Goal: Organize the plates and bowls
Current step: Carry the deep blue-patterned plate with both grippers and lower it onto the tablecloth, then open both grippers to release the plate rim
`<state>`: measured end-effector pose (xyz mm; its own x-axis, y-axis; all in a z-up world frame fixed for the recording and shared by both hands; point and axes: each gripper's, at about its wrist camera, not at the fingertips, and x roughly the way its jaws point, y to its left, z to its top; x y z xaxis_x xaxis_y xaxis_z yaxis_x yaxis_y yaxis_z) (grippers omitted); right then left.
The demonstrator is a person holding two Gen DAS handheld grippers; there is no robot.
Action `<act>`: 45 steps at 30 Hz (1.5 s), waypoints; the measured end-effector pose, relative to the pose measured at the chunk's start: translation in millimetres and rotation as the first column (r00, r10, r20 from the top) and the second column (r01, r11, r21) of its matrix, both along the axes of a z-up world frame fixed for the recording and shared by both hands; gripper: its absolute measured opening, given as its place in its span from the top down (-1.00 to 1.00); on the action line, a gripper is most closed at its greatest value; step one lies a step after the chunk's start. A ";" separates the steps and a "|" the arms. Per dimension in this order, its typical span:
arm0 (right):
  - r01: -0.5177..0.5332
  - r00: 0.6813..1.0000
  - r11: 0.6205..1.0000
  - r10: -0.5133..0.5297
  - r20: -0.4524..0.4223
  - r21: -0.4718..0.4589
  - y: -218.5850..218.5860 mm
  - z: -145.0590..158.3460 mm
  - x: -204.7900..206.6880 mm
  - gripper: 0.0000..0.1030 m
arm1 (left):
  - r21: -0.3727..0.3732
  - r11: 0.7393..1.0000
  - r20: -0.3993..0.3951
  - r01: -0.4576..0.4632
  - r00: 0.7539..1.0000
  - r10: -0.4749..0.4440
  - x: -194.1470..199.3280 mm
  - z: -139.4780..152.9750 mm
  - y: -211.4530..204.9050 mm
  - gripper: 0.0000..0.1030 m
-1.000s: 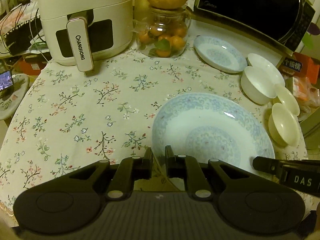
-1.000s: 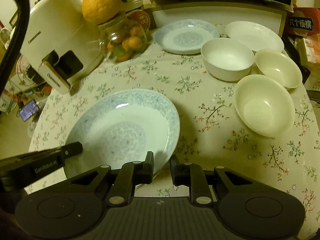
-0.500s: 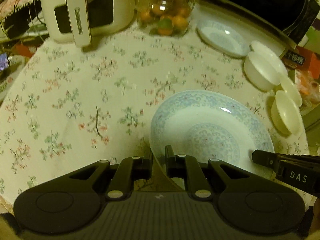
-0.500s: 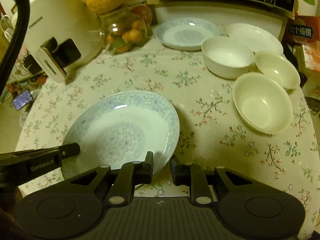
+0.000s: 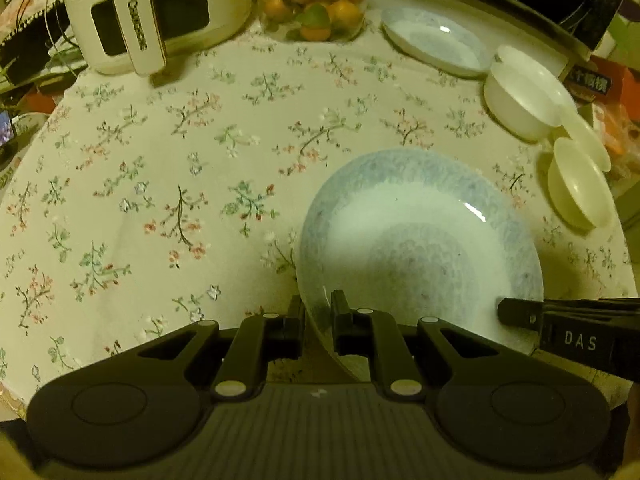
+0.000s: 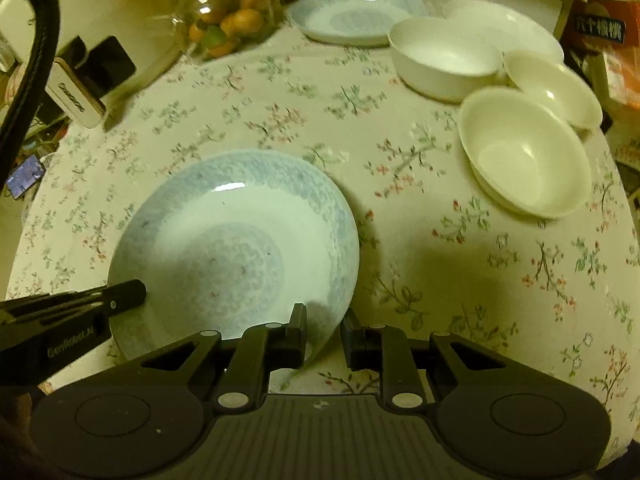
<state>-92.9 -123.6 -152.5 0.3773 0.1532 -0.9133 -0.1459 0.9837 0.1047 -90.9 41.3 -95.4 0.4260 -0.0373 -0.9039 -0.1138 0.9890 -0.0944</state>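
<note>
Patterned plate (image 5: 420, 240) empty, 3 bowls (image 6: 524, 156) empty, jar (image 5: 316, 8) of oranges

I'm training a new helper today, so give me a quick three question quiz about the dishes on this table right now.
1. True or false: the big blue patterned plate is gripped at its near rim by both the left tongs and the right tongs.
2. How many plain white bowls sit at the right of the flowered tablecloth: A two, B three, C five?
3. Fill in: the glass jar at the back holds small ____ fruits.

Key: 1 true; 2 B; 3 orange.
</note>
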 end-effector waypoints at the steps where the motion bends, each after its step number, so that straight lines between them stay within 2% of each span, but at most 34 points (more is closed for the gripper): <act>1: 0.007 1.000 1.000 -0.007 -0.011 0.002 -0.3 -3.0 0.4 0.63 | 0.005 1.000 0.003 0.000 1.000 0.000 -0.2 0.4 -1.0 0.77; 9: 0.000 1.000 1.000 0.000 -0.015 -0.013 7.2 -5.1 -3.9 0.60 | 0.016 1.000 0.006 -0.002 1.000 0.002 -2.0 1.9 -3.4 0.77; 24: 0.023 0.998 1.000 -0.023 -0.051 0.010 8.8 -6.5 2.1 0.57 | -0.009 1.000 -0.025 -0.011 1.000 0.011 3.8 1.1 3.6 0.76; 29: 0.045 0.999 0.999 -0.045 -0.031 0.002 6.1 -1.7 1.9 0.57 | -0.019 1.000 -0.027 -0.016 1.000 0.016 2.0 4.4 6.1 0.76; 32: 0.050 0.999 0.999 -0.050 -0.011 -0.005 6.0 2.0 0.9 0.57 | -0.021 0.999 -0.030 -0.024 0.999 0.023 1.8 4.8 9.2 0.69; 34: 0.051 0.999 0.999 -0.051 -0.006 0.000 5.1 3.7 0.6 0.57 | -0.024 0.999 -0.030 -0.032 0.999 0.031 1.7 5.9 11.4 0.57; 41: 0.050 0.998 0.999 -0.050 0.036 0.005 1.0 14.7 1.9 0.53 | -0.007 0.999 0.003 -0.039 0.999 0.039 4.2 16.1 13.0 0.44; 43: 0.052 0.997 0.998 -0.053 0.050 0.024 -1.0 20.2 2.5 0.45 | 0.003 0.999 0.013 -0.044 0.999 0.044 6.2 19.3 12.8 0.31; 45: 0.055 0.996 0.998 -0.058 0.064 0.042 -3.3 24.9 3.4 0.27 | 0.012 0.999 0.030 -0.046 0.999 0.045 7.6 23.1 11.2 0.24</act>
